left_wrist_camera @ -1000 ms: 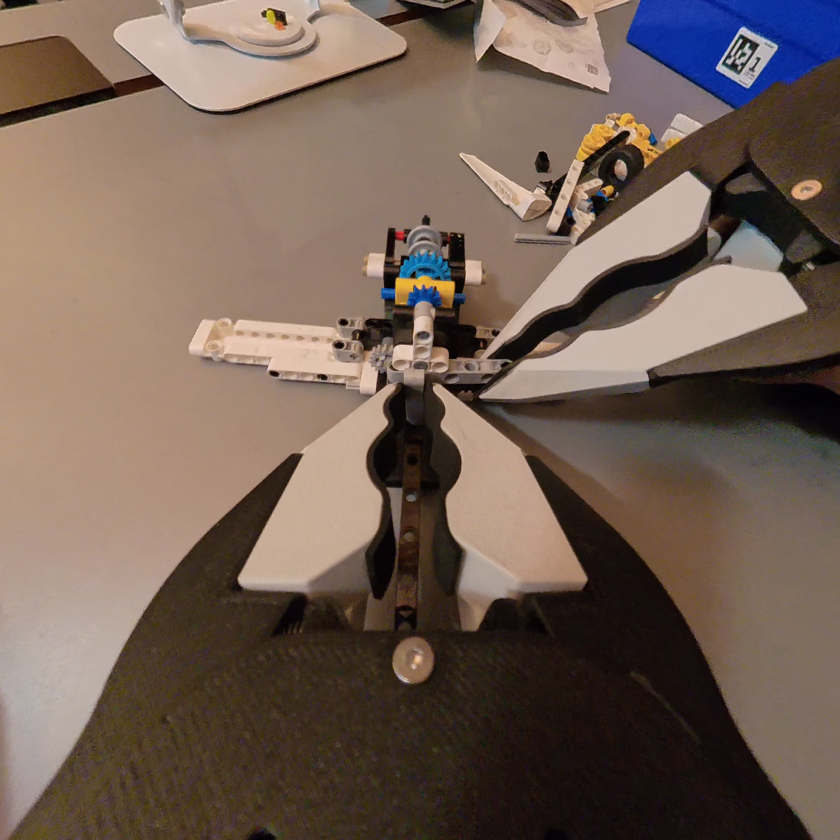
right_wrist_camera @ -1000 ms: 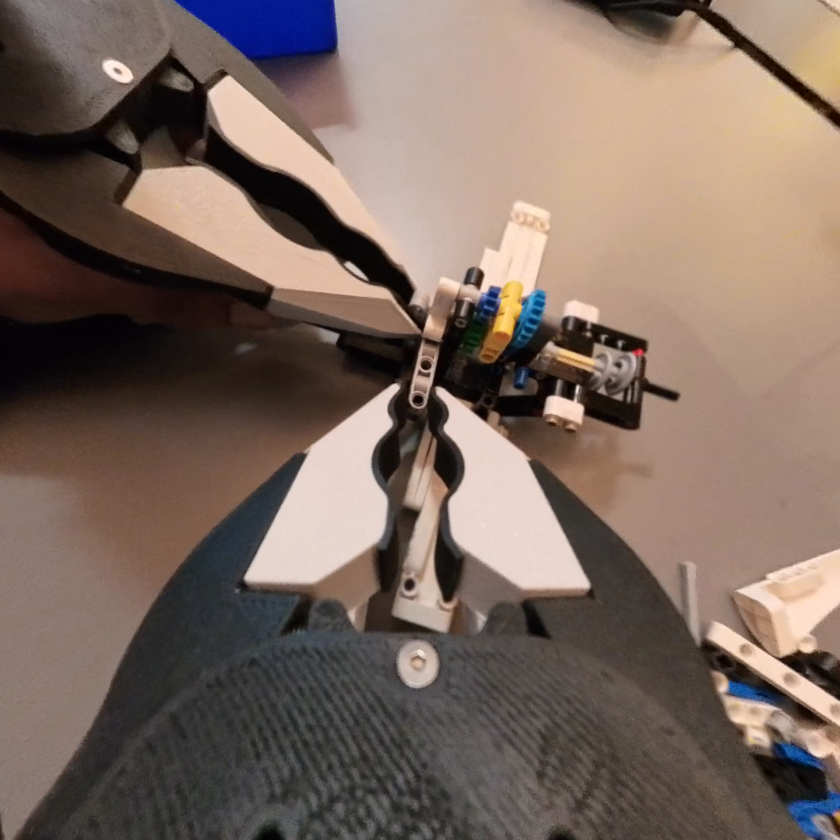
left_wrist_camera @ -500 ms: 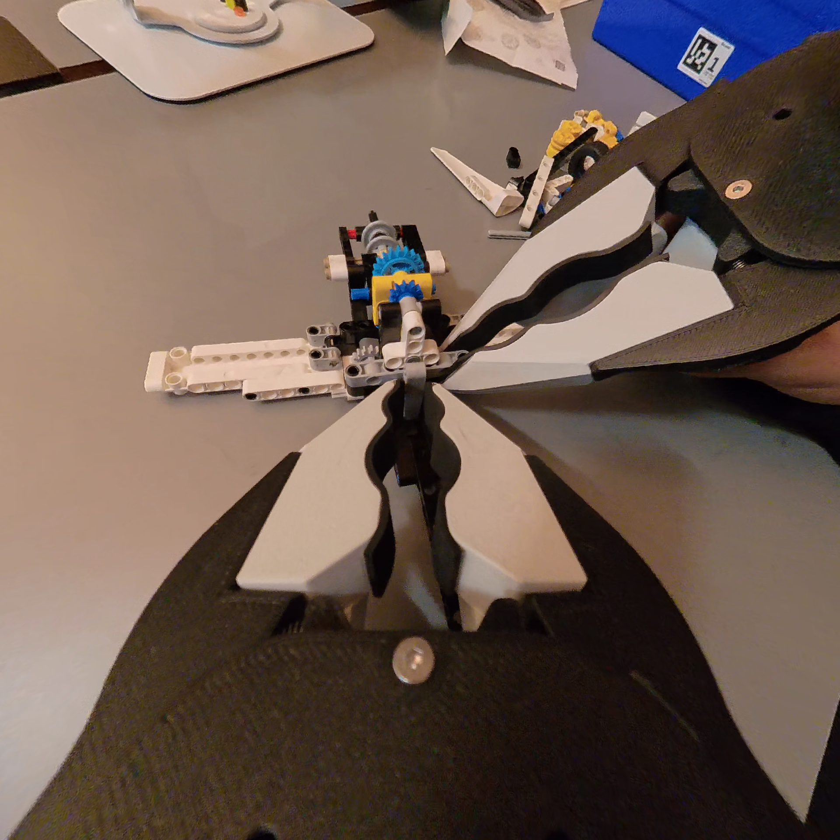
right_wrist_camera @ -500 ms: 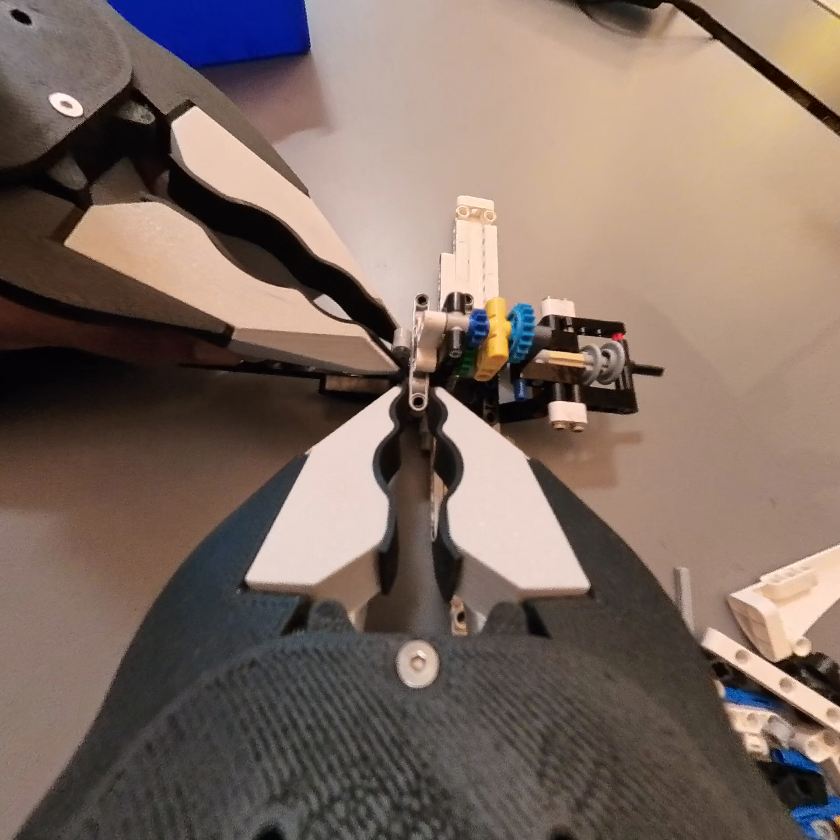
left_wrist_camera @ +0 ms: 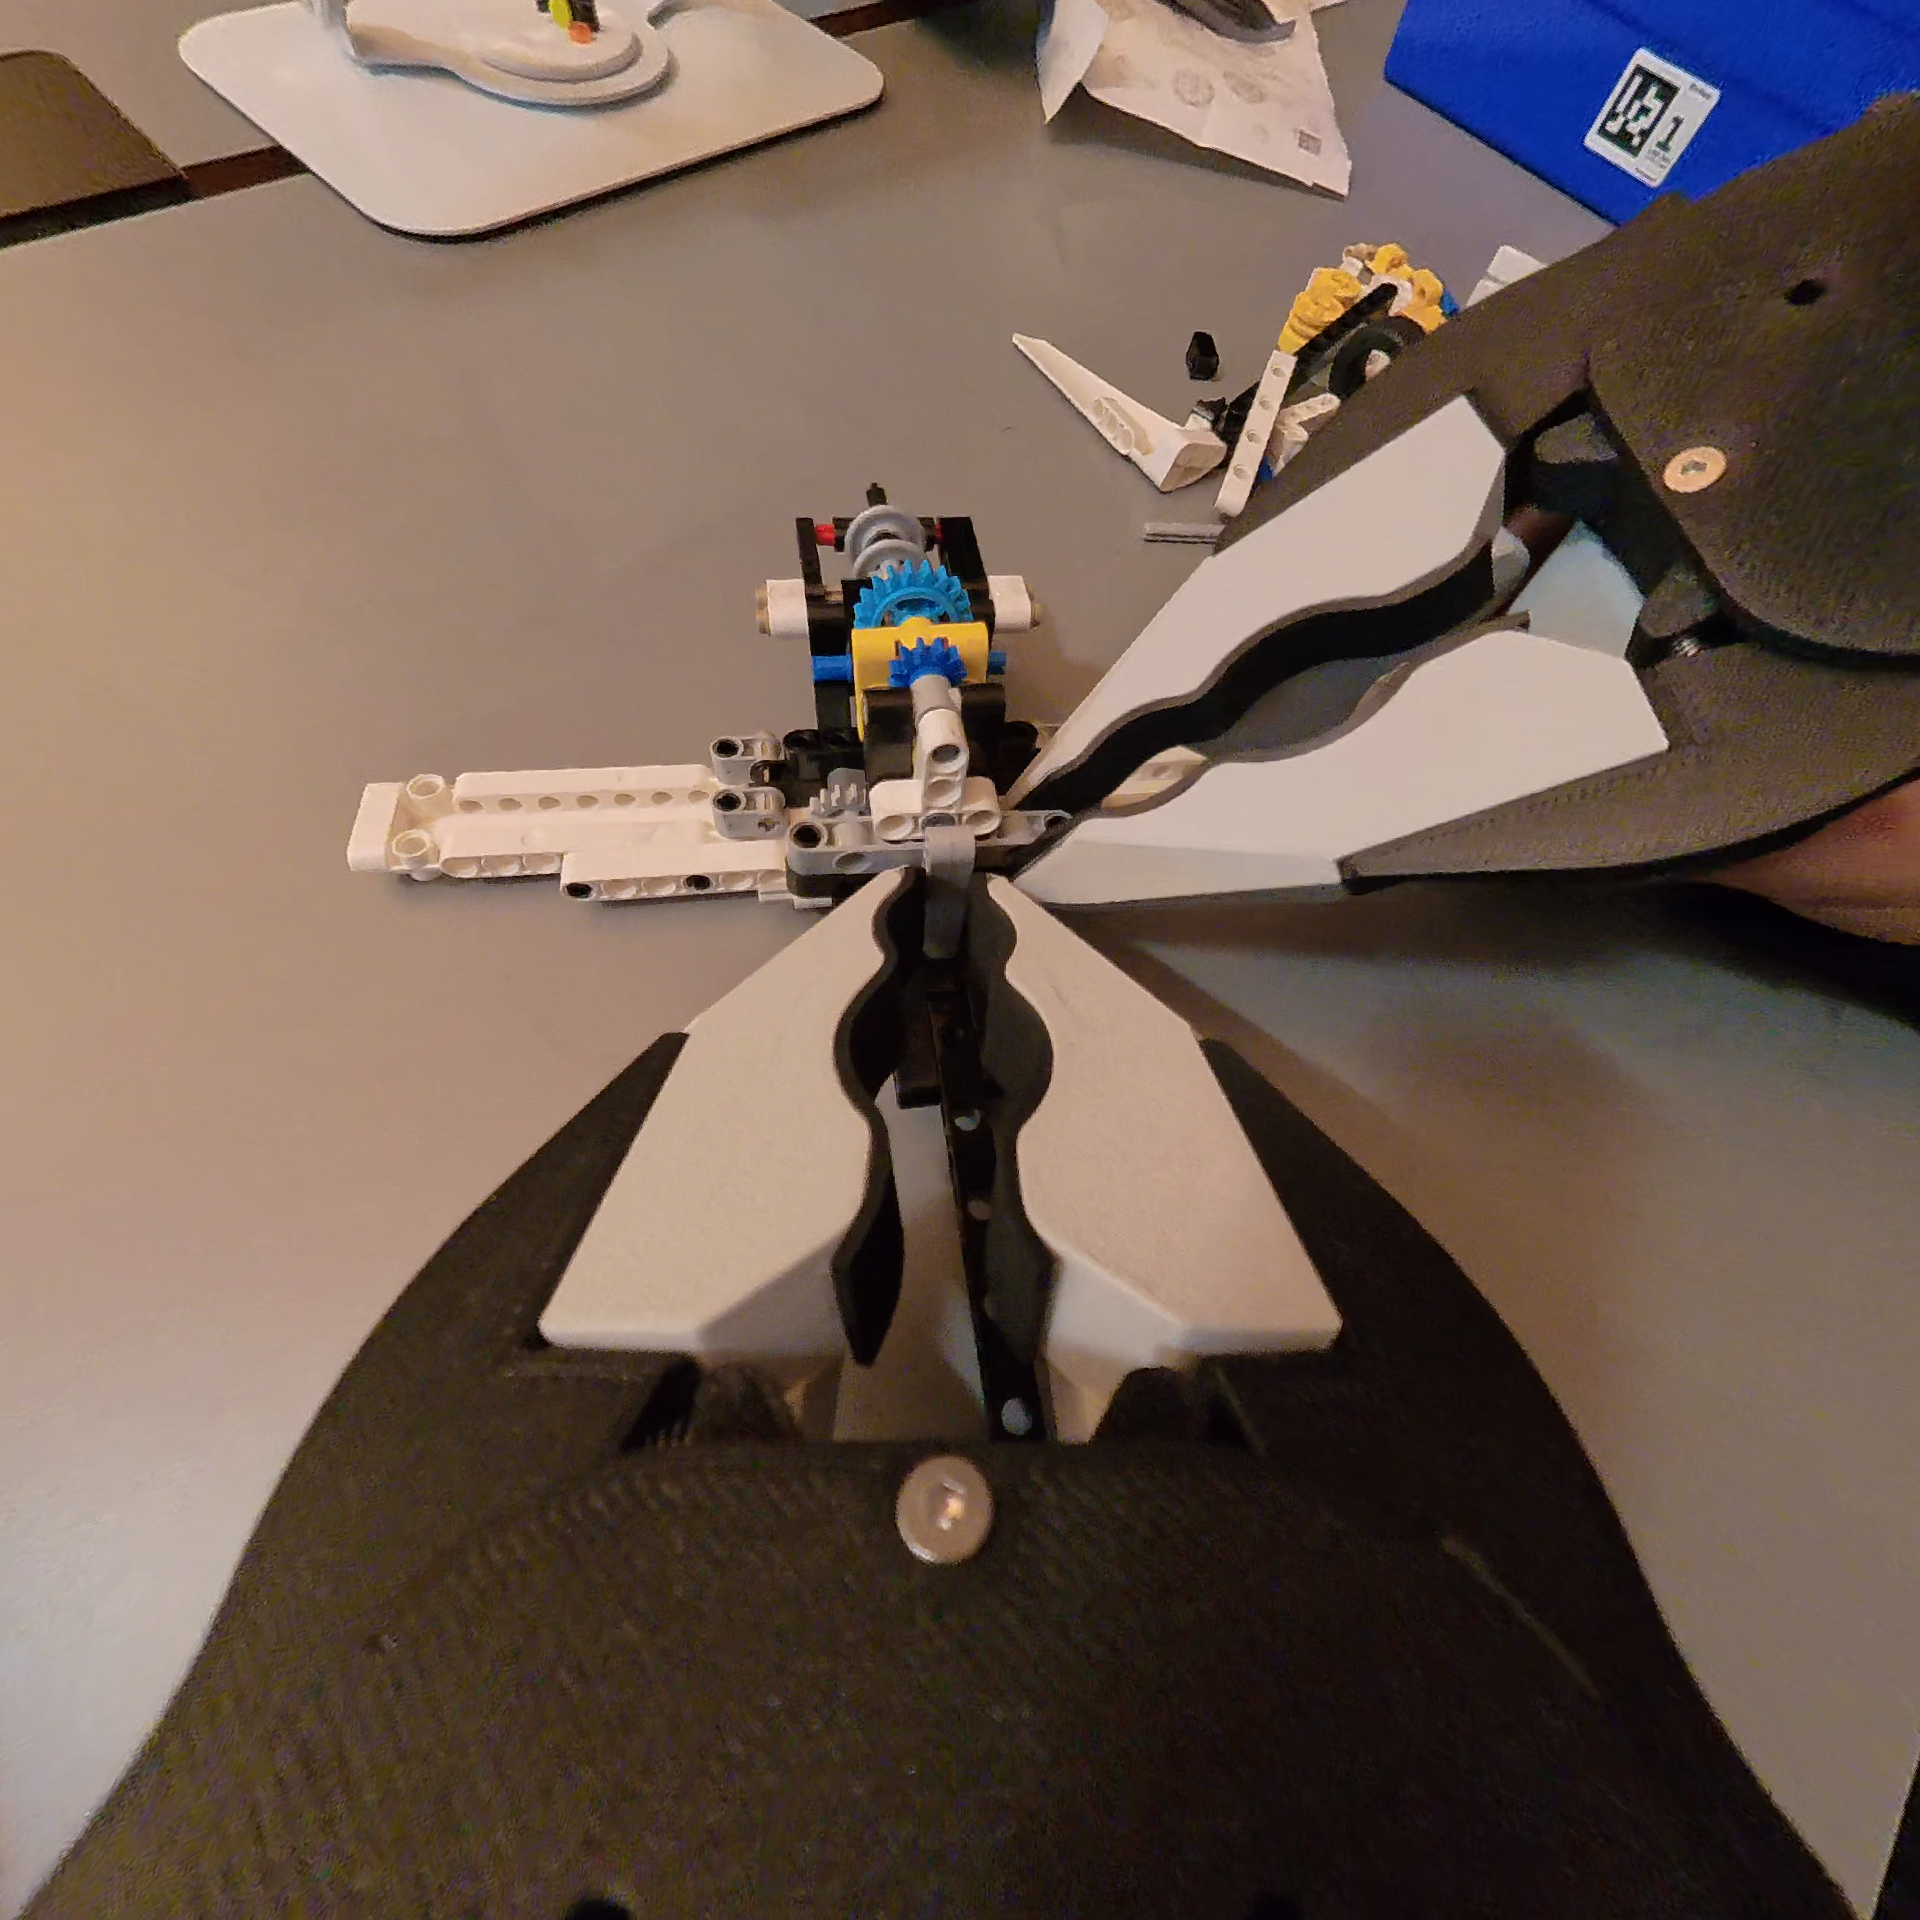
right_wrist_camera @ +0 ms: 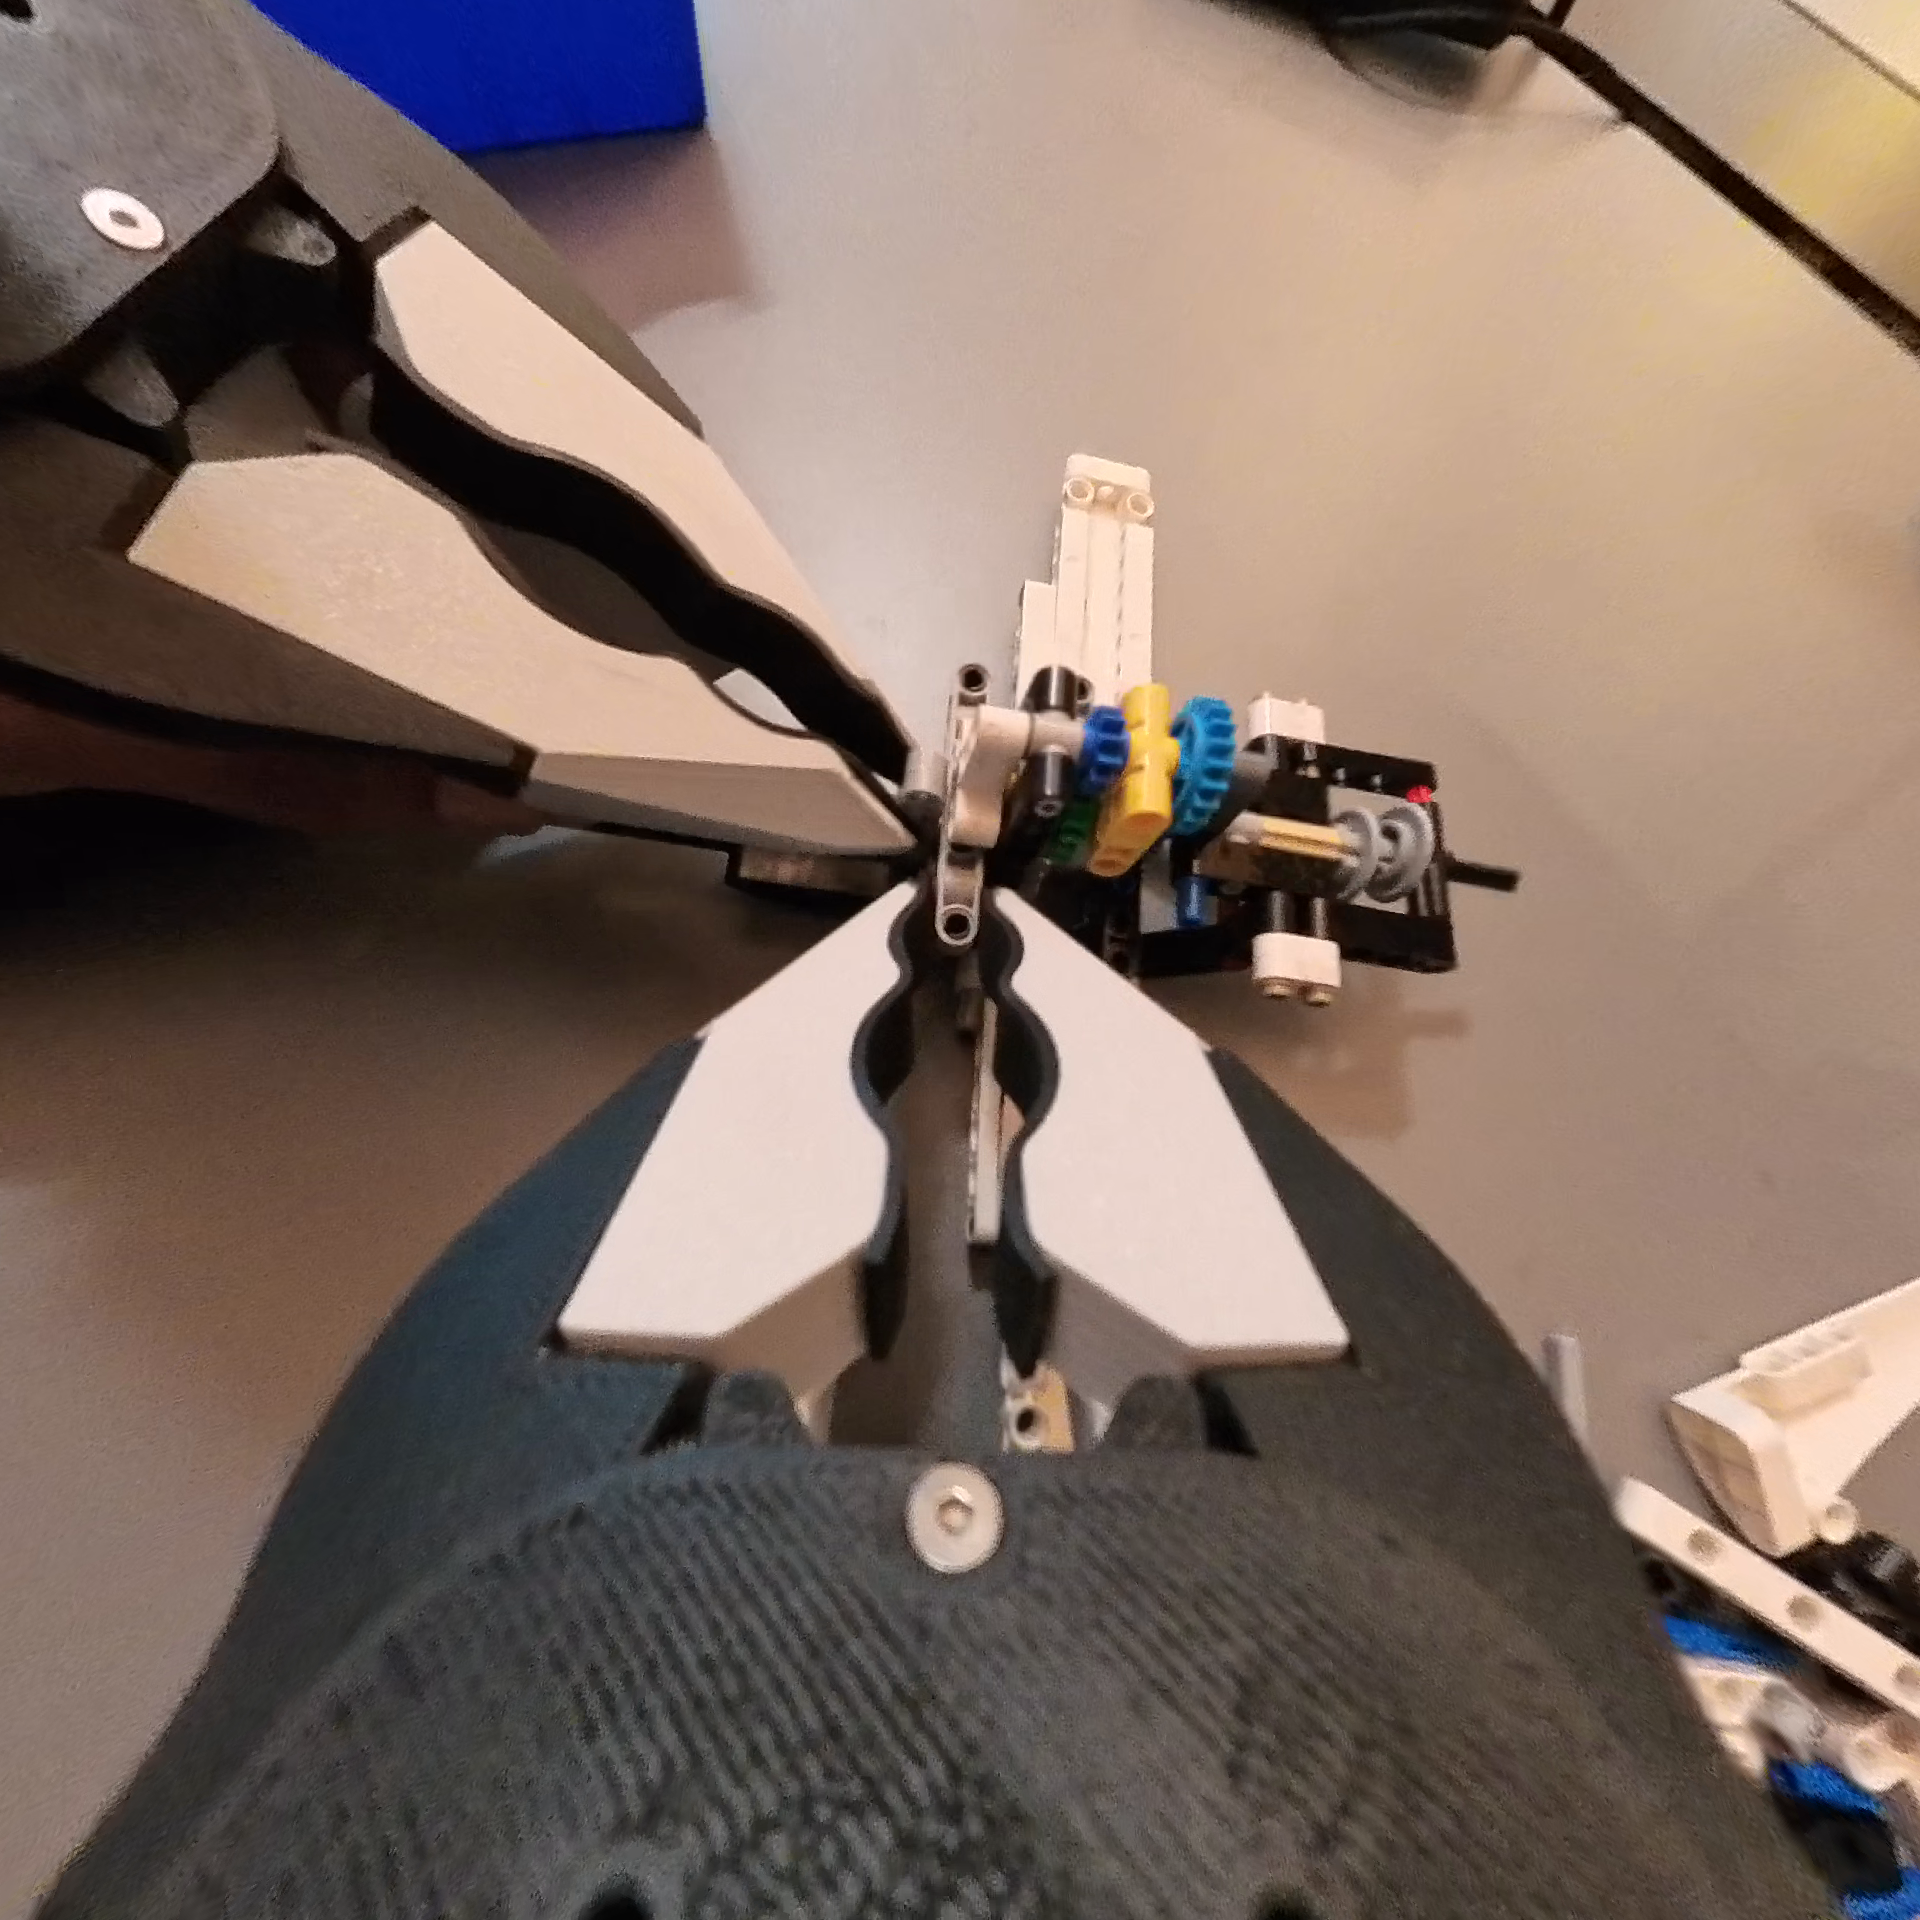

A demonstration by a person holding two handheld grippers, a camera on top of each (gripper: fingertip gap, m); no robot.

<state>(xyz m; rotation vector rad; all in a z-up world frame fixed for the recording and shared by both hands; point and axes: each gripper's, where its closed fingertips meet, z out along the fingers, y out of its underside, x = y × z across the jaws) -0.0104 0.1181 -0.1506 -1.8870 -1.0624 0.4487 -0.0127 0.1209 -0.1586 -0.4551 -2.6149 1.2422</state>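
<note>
We see a grey table with a small model built from plastic construction beams and gears lying on it, and both hand-held grippers meet at the near end of this model. The left gripper has its 2 grey fingers closed almost fully on a thin grey beam piece that sticks out from the model, and a long black perforated beam runs back between the fingers toward the camera. The right gripper comes from the side and its 2 fingertips pinch a light grey beam end with round holes, while a white beam lies in the channel between its fingers. In the left wrist view the right gripper's tips touch the model just beside the left gripper's tips. The model carries a yellow block between 2 blue gears, and a flat white wing of beams reaches to the left. Farther back we see a pile of loose white, yellow and black pieces, a folded paper sheet, a blue box and a white rounded plate. A dark cable crosses the far corner in the right wrist view
</note>
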